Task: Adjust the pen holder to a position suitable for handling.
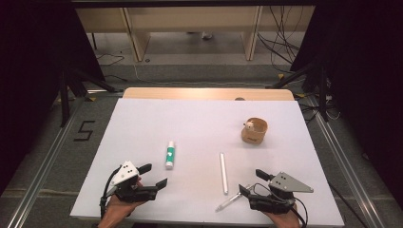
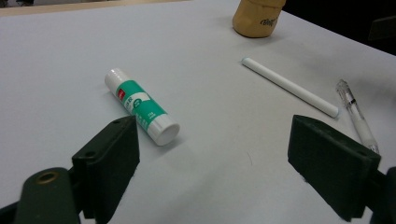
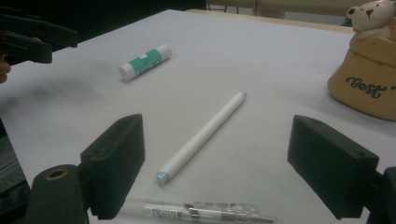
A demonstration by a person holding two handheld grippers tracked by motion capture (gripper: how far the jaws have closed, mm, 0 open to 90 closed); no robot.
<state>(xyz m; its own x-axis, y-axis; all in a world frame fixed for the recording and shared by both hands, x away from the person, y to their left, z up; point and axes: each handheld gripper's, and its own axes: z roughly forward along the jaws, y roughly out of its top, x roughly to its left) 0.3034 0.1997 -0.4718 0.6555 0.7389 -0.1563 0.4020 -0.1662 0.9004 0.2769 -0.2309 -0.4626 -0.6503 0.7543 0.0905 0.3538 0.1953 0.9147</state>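
A green and white glue stick (image 1: 169,155) (image 2: 141,106) (image 3: 144,62) lies on the white table sheet (image 1: 199,118). Just near-left of it, my left gripper (image 1: 156,175) (image 2: 215,168) stands open and empty. To the right lie a white pen (image 1: 223,173) (image 2: 289,87) (image 3: 201,132) and a clear pen (image 1: 232,199) (image 2: 358,116) (image 3: 201,213). My right gripper (image 1: 251,182) (image 3: 215,172) is open right over the clear pen's end, with the white pen's near tip between its jaws. A tan bear holder (image 1: 254,130) (image 2: 258,17) (image 3: 369,79) stands at the far right.
The left gripper (image 3: 32,39) also appears at the top left of the right gripper view. Dark stand legs (image 1: 66,90) and cables (image 1: 280,42) flank the table's far side. A "5" mark (image 1: 84,130) is on the floor at left.
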